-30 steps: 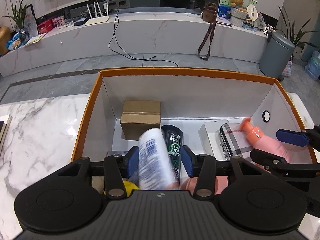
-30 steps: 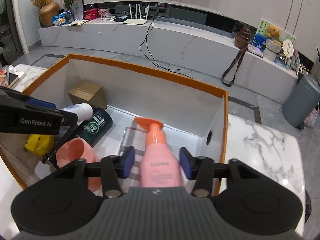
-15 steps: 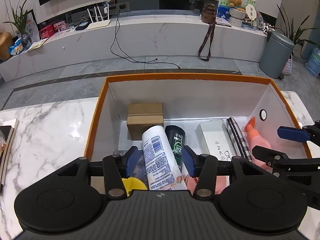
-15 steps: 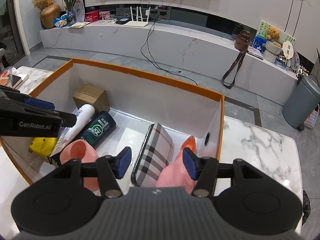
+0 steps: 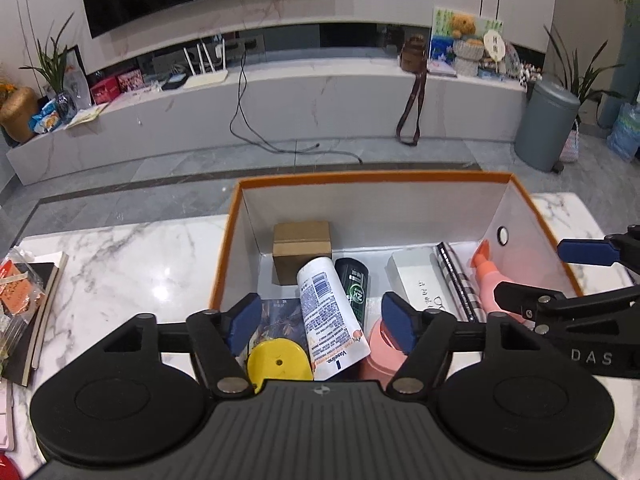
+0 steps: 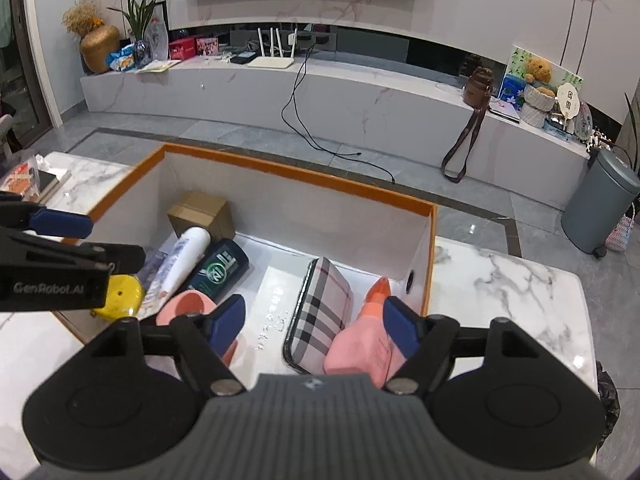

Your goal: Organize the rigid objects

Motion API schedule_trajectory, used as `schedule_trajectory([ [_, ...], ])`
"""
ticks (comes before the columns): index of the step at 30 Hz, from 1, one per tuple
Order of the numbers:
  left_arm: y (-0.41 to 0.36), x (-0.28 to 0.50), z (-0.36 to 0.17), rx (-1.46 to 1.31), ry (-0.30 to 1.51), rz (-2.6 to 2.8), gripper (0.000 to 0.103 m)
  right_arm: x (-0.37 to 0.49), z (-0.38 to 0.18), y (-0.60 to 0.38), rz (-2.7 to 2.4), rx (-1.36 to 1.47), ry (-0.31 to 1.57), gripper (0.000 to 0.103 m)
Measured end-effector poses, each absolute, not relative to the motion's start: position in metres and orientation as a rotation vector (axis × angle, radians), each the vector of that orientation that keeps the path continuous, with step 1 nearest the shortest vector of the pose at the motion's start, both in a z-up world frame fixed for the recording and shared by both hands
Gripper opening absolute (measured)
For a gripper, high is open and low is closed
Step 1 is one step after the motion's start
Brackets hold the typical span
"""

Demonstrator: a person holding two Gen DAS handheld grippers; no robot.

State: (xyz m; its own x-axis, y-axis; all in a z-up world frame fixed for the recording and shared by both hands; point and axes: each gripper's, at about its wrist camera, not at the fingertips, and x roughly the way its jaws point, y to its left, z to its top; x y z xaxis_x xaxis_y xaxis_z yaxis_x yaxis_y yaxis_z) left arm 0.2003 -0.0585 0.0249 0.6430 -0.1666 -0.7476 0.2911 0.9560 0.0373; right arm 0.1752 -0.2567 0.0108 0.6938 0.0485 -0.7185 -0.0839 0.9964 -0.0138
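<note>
An orange-rimmed white box (image 5: 376, 178) (image 6: 296, 170) stands on the marble table. Inside lie a cardboard box (image 5: 302, 248), a white lotion tube (image 5: 326, 312) (image 6: 180, 262), a dark green bottle (image 5: 354, 288) (image 6: 218, 266), a yellow item (image 5: 278, 362), a pink cup (image 5: 380, 354) (image 6: 188, 306), a white case (image 5: 414, 280), a plaid case (image 6: 320, 310) and a pink spray bottle (image 5: 490, 280) (image 6: 362, 338). My left gripper (image 5: 320, 322) is open above the tube. My right gripper (image 6: 312, 324) is open above the plaid case and pink bottle.
Books and snack packets (image 5: 24, 296) lie on the table's left end. A long marble TV bench (image 5: 280, 96) runs along the far wall. A grey bin (image 5: 546, 126) stands on the floor at the right.
Both grippers opened, letting go of the lotion tube and the pink spray bottle, which now lie in the box. Both grippers pulled up and back.
</note>
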Motion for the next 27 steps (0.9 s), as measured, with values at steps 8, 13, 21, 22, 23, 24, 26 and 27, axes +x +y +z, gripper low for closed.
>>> schedule_trajectory([
  [8, -0.049, 0.172, 0.035, 0.178, 0.814, -0.312, 0.095, 0.151, 0.031, -0.251, 0.062, -0.047, 0.761, 0.086],
  [13, -0.05, 0.15, 0.037, 0.232, 0.805, -0.328, 0.095, 0.131, 0.045, -0.245, 0.043, -0.06, 0.739, 0.092],
  [21, -0.039, 0.13, 0.048, 0.19, 0.792, -0.279, 0.096, 0.093, 0.06, -0.24, 0.008, -0.057, 0.714, 0.1],
  [22, -0.038, 0.129, 0.049, 0.186, 0.792, -0.275, 0.096, 0.09, 0.059, -0.24, -0.001, -0.048, 0.717, 0.1],
  [23, -0.038, 0.128, 0.05, 0.187, 0.792, -0.267, 0.096, 0.086, 0.059, -0.239, -0.006, -0.039, 0.718, 0.1],
  [24, -0.037, 0.127, 0.051, 0.191, 0.793, -0.256, 0.096, 0.083, 0.059, -0.239, -0.007, -0.032, 0.718, 0.1],
  [26, -0.037, 0.126, 0.051, 0.204, 0.795, -0.234, 0.096, 0.078, 0.058, -0.237, -0.021, -0.027, 0.721, 0.1],
  [27, -0.037, 0.125, 0.051, 0.209, 0.796, -0.228, 0.096, 0.076, 0.057, -0.235, -0.032, -0.032, 0.723, 0.1],
])
